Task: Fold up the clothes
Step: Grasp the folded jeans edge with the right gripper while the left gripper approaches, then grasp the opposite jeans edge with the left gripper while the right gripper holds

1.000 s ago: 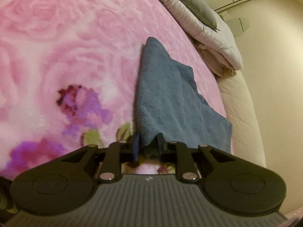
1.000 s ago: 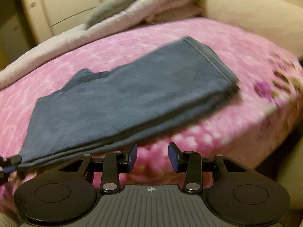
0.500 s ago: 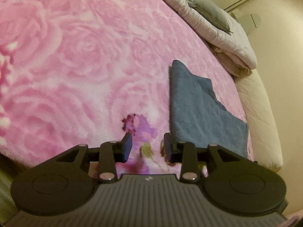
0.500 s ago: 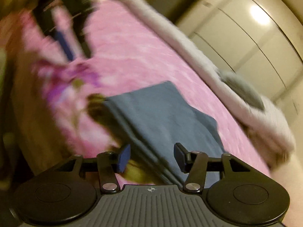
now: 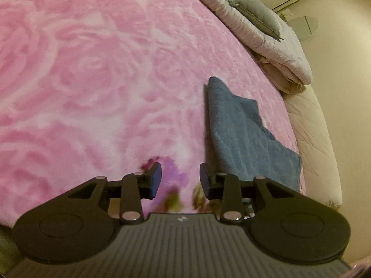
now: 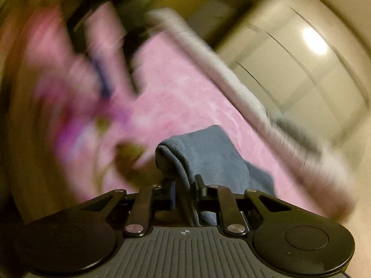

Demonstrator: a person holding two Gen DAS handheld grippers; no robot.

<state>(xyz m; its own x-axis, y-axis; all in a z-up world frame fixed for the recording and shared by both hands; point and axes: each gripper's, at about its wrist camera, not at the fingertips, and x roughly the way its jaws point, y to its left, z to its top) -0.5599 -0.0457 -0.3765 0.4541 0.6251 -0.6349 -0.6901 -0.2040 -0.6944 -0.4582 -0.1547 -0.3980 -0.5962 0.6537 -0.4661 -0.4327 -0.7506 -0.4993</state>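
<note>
A folded blue-grey towel [image 5: 241, 136] lies on the pink rose-print blanket [image 5: 104, 74], to the right of my left gripper [image 5: 180, 180]. The left gripper is open and holds nothing; its right finger sits just beside the towel's near left corner. In the right wrist view my right gripper [image 6: 184, 191] is shut on the near edge of the blue-grey towel [image 6: 208, 155], whose folded corner bulges up between the fingers. Much of this view is smeared by motion blur.
A folded pale quilt [image 5: 262, 34] with a grey pillow [image 5: 252, 11] lies at the bed's far end. Bare cream mattress [image 5: 310, 139] shows right of the blanket. Wardrobe doors [image 6: 301, 69] stand behind. A blurred dark shape, likely the other gripper, appears at upper left [image 6: 102, 53].
My left gripper let go of the towel, opened and drew back to the left. My right gripper swung around to the towel and closed on its near edge.
</note>
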